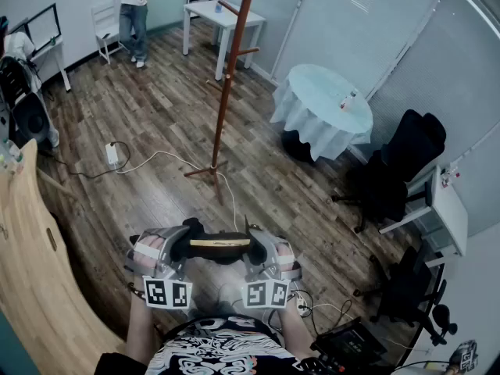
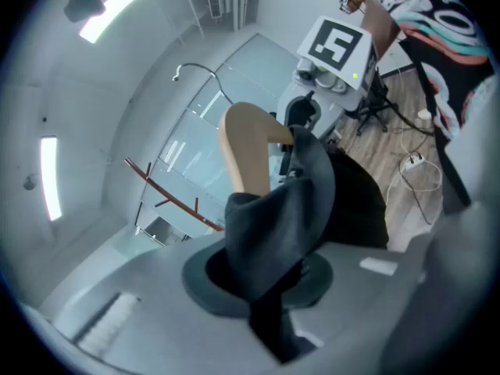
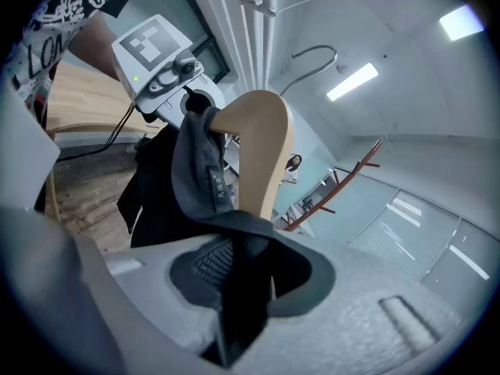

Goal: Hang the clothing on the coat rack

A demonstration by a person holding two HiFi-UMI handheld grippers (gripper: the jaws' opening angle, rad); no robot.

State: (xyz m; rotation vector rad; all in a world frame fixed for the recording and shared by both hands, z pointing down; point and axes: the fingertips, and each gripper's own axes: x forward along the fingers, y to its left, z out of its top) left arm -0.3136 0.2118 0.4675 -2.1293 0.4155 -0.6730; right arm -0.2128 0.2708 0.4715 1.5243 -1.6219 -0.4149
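Observation:
A dark garment (image 1: 195, 234) is draped over a wooden hanger (image 1: 220, 245), and I hold it between both grippers low in the head view. My left gripper (image 1: 160, 261) is shut on the cloth at the hanger's left end, and my right gripper (image 1: 266, 261) on the cloth at its right end. In the left gripper view, dark fabric (image 2: 275, 225) runs out of the left gripper (image 2: 264, 283) over the hanger arm (image 2: 248, 148). The right gripper view shows the right gripper (image 3: 241, 281) pinching fabric (image 3: 201, 180) under the hanger (image 3: 262, 143) and its metal hook (image 3: 315, 52). The brown coat rack (image 1: 228, 76) stands on the floor well ahead.
A round table with a pale cloth (image 1: 324, 104) stands right of the rack, with black office chairs (image 1: 398, 166) beyond it. A white table (image 1: 223, 18) and a person (image 1: 137, 6) are at the back. A curved wooden counter (image 1: 31, 272) is on my left. A power strip and cable (image 1: 112, 155) lie on the floor.

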